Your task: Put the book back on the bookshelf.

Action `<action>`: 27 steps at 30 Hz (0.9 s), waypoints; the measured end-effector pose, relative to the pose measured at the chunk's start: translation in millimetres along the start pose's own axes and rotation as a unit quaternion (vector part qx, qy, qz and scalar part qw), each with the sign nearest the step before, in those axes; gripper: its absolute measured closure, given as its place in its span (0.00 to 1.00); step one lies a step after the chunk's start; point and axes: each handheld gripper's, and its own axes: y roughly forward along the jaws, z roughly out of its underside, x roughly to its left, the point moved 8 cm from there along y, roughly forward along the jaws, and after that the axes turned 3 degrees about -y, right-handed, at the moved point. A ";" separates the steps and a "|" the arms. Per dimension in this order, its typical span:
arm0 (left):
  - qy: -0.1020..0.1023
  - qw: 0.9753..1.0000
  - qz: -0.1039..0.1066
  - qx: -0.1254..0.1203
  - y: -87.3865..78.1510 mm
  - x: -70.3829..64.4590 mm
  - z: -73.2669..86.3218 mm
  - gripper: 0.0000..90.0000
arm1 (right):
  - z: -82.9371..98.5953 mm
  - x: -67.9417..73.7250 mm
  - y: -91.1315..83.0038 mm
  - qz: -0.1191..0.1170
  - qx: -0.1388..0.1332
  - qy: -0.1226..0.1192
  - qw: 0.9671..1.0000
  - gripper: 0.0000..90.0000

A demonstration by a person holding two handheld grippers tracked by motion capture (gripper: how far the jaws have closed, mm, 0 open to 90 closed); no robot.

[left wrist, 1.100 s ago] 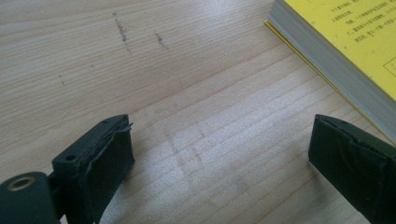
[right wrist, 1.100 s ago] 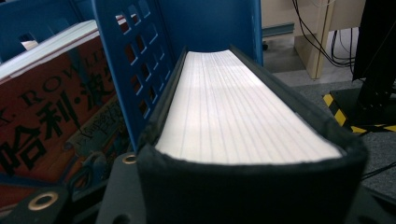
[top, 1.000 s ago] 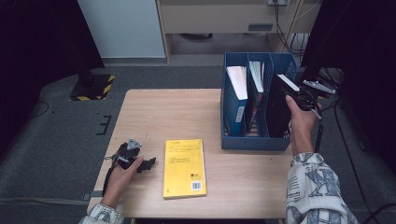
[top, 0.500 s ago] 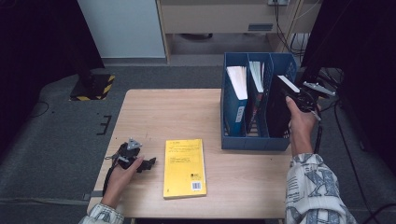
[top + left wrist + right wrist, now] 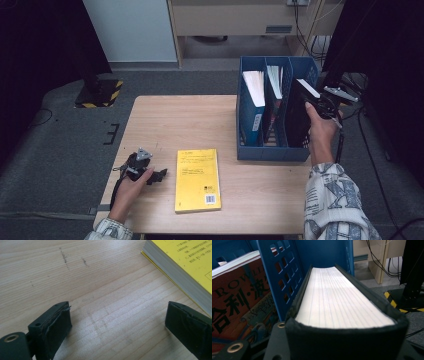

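Wooden table (image 5: 200, 115) seen from above, with a blue file rack (image 5: 245, 100) standing at its right side. The right gripper (image 5: 320, 102) is clamped on a black book (image 5: 298, 112), held upright in the rack's rightmost compartment. Two more books stand in the other compartments. The left gripper (image 5: 157, 175) rests on the table near the front left edge, jaws wide apart, just beside a yellow book (image 5: 197, 177) lying flat.

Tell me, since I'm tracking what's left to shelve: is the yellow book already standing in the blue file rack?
No, the yellow book lies flat on the table, apart from the blue file rack.
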 end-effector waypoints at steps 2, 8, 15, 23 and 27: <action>0.000 1.000 0.000 0.000 -0.1 0.0 -0.1 0.07 | 0.4 0.9 0.5 0.000 0.000 -0.006 1.000 0.59; 0.001 1.000 0.001 0.000 0.0 -0.3 -0.1 0.07 | 1.0 0.7 0.3 0.001 -0.004 -0.006 1.000 0.59; 0.004 1.000 0.000 0.002 -0.1 -0.4 0.0 0.07 | 3.5 -1.7 -3.1 0.001 -0.003 -0.002 1.000 0.59; 0.004 1.000 -0.001 0.003 -0.2 -1.1 0.4 0.07 | 9.3 0.5 -10.2 0.004 0.007 -0.003 1.000 0.58; 0.004 1.000 -0.001 0.003 -0.2 -1.1 0.4 0.07 | 12.9 2.4 -14.1 0.004 0.011 -0.010 1.000 0.57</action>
